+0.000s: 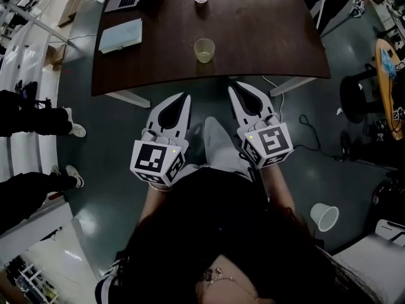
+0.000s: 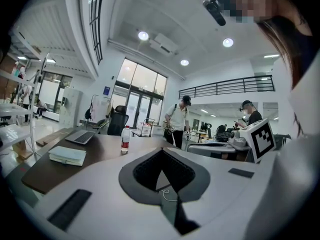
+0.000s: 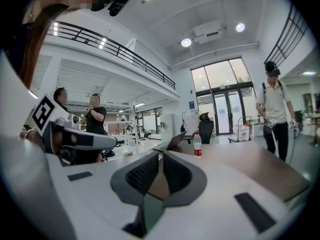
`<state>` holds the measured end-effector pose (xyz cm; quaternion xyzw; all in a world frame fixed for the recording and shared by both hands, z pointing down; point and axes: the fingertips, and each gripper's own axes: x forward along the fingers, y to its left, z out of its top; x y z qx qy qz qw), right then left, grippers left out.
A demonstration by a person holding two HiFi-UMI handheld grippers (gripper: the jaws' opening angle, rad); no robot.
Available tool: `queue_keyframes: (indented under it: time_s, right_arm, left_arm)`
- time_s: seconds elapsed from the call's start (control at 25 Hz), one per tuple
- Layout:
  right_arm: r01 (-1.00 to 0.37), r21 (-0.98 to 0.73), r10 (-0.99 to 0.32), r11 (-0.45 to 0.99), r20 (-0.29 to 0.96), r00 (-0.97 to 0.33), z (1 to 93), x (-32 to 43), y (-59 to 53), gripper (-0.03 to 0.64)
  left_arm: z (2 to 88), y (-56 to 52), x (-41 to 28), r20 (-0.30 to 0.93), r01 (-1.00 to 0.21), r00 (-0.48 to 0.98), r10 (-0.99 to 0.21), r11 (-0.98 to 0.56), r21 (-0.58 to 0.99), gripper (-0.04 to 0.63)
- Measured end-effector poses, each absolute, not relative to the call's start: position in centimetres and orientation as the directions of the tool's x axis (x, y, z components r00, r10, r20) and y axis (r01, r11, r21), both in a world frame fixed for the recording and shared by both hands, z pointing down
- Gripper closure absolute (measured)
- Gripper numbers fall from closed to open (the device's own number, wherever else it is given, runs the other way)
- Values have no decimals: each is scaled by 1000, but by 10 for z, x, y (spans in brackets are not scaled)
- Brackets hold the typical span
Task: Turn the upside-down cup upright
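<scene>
Cup (image 1: 204,49) sits by counter (image 1: 272,37) near edge, mid-span; can't tell which end's up from here. Left tool (image 1: 180,101) & right tool (image 1: 240,88) both clenched, empty, short of that edge. Rec: open one tool before reaching, pinch sidewall lightly (looks flimsy), roll wrist, set down flat.

Dim head view; gripper views bright under ceiling spots (image 2: 143,35), fisheye-warped with dark corners.
</scene>
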<state>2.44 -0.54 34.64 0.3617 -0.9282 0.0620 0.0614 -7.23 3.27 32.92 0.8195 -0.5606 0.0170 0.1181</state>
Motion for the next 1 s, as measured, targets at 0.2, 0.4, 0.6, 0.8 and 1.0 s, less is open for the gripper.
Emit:
queue_keyframes:
  time_s: [0.2,0.4,0.6,0.8,1.0]
  right_arm:
    - [-657,-79,-639,750,171,-750,352,16,-59,597]
    - [-631,-107,-609,769,178,-773,358,9,-101,597]
    - [-598,-126,-571,792,193,-798,365,0,-132,597]
    - [-580,-141,-549,802,207,-810,373,-8,-155,595]
    - [-562,-169,-525,810,218,-823,382,-19,-162,535]
  left_arm:
    - [332,-18,-78,171,-930,350,-921,-321,179,594]
    - [337,-61,-83,187,-937,329,-926,-296,183,594]
    - [346,-94,-89,211,-945,303,-929,-264,192,594]
    - [354,-116,-98,233,-953,275,-933,-232,196,592]
    - [362,-126,-109,252,-953,274,-928,-226,203,594]
